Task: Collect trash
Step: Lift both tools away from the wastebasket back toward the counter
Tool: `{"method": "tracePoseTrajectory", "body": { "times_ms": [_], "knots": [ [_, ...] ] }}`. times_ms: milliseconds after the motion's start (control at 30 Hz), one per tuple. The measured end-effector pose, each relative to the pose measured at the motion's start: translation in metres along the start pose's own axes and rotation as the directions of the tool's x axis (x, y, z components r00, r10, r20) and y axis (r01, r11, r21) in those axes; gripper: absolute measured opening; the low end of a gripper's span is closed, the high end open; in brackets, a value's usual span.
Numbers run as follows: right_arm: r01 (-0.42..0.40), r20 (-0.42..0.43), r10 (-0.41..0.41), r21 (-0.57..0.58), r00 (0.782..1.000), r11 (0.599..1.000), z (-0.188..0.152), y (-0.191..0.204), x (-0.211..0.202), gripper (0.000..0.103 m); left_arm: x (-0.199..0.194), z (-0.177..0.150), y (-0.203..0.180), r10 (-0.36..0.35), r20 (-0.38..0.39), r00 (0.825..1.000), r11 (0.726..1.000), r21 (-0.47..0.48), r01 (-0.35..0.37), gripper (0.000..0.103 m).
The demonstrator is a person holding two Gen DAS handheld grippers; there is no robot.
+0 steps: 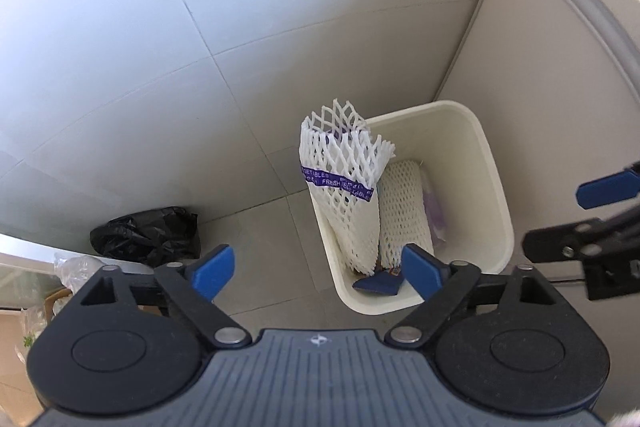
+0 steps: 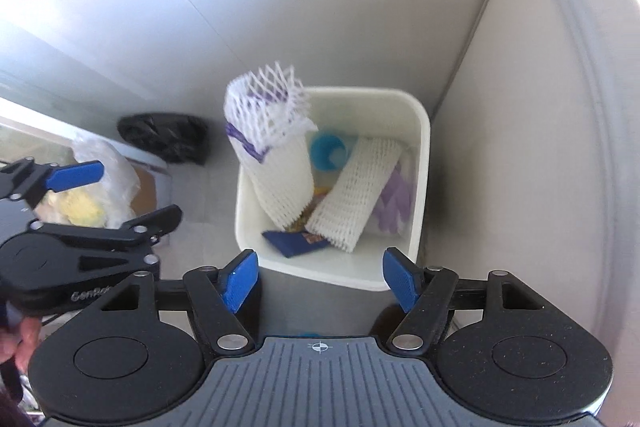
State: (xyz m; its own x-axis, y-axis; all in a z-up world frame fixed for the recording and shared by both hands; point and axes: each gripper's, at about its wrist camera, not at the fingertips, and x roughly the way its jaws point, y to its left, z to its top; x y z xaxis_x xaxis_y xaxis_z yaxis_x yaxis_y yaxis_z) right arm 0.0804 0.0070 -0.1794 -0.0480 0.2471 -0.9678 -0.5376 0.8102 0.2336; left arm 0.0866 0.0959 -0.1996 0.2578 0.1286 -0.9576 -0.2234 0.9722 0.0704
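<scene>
Both the left gripper (image 1: 320, 273) and the right gripper (image 2: 320, 279) are spread apart, gripping nothing. The foam net sleeve (image 1: 344, 187) stands tilted inside the white bin (image 1: 496, 195), right of centre in the frame.

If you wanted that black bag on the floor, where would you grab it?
Probably from straight above, on a raised fold at the top of the black bag. It lies slumped and crumpled on the floor beside the bin, so its wrinkles give the fingers something to pinch.

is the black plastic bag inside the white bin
No, the black plastic bag lies on the floor, apart from the white bin.
</scene>
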Motion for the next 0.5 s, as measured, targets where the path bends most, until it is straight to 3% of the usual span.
{"method": "tracePoseTrajectory", "body": {
  "times_ms": [300,500],
  "knots": [
    [0.029,0.196,-0.029,0.000,0.980,1.000,-0.014,-0.005,-0.062,0.075,-0.024,0.011,-0.003,-0.037,0.031,0.999,0.999,-0.021,0.037,0.096],
    [0.061,0.362,-0.086,0.079,0.928,0.995,-0.031,-0.024,-0.106,0.082,-0.050,0.024,-0.017,-0.047,0.119,0.992,0.998,0.035,0.043,0.100]
  ]
}}
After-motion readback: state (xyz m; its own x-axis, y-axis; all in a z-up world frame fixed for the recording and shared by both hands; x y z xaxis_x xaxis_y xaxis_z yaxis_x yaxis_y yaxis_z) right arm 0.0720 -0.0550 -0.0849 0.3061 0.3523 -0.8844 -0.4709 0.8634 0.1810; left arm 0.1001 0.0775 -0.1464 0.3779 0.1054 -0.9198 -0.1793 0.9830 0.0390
